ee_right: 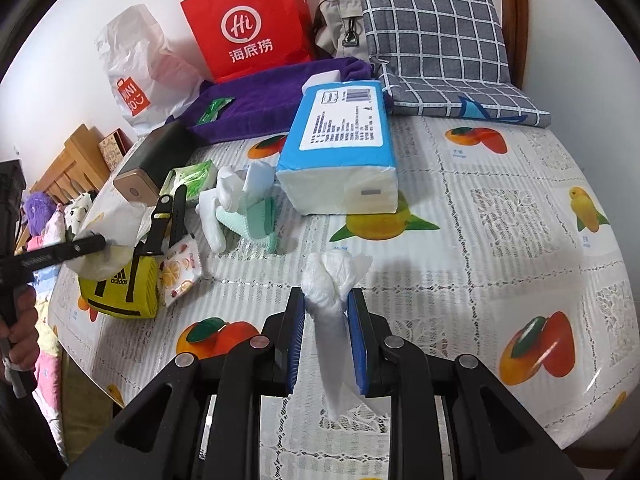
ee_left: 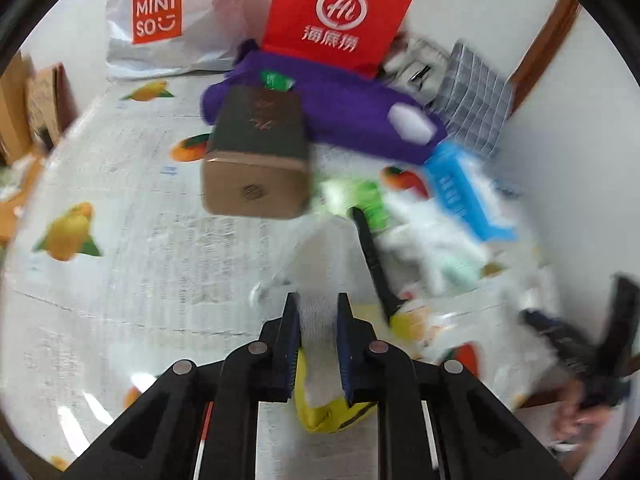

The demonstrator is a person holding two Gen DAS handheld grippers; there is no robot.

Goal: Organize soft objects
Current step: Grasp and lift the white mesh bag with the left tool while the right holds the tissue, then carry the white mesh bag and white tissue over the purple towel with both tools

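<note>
Two grippers, left gripper (ee_left: 318,308) and right gripper (ee_right: 327,304), each clenched on white tissue (ee_right: 330,276).

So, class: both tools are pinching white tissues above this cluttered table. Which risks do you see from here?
1. The left tool grips its tissue just above the yellow pouch and black watch strap; lowering could snag them.
2. The right tool holds only a thin twist of tissue, which could tear or slip.
</note>
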